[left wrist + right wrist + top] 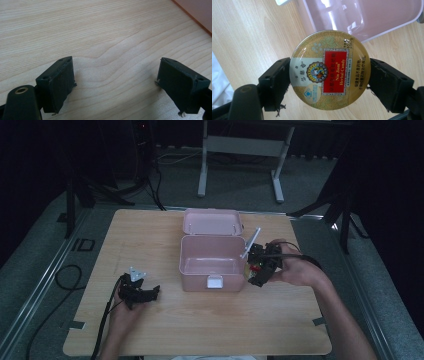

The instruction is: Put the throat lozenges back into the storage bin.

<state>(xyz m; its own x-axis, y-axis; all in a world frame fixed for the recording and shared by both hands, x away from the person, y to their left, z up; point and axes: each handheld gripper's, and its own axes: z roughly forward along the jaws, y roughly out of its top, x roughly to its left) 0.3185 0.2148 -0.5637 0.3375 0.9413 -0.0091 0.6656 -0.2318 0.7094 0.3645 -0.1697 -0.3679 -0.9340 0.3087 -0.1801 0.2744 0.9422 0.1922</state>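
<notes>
Clamped between the right gripper's (329, 82) jaws, a round candy tin (330, 70) hangs just beside the open pink box (212, 262) on the table (280, 320). Left gripper (116, 82) rests apart, jaws wide, holding nothing.

Pale wood grain runs all across the bench (105, 32), smooth with a soft satin sheen, wavy figure showing clearly in the left gripper view. The pink box (212, 262) looks like moulded plastic, smooth and faintly glossy, its inner walls catching light in the right gripper view. The round tin (330, 70) gleams: glossy printed lid in gold, red and cream, with bright highlights along its rim. The right gripper (327, 85) is matt black plastic with frayed, rough pad edges; the left gripper (116, 85) has the same dull black finish. Grey carpet-like floor (380, 270) looks coarse and matt.
</notes>
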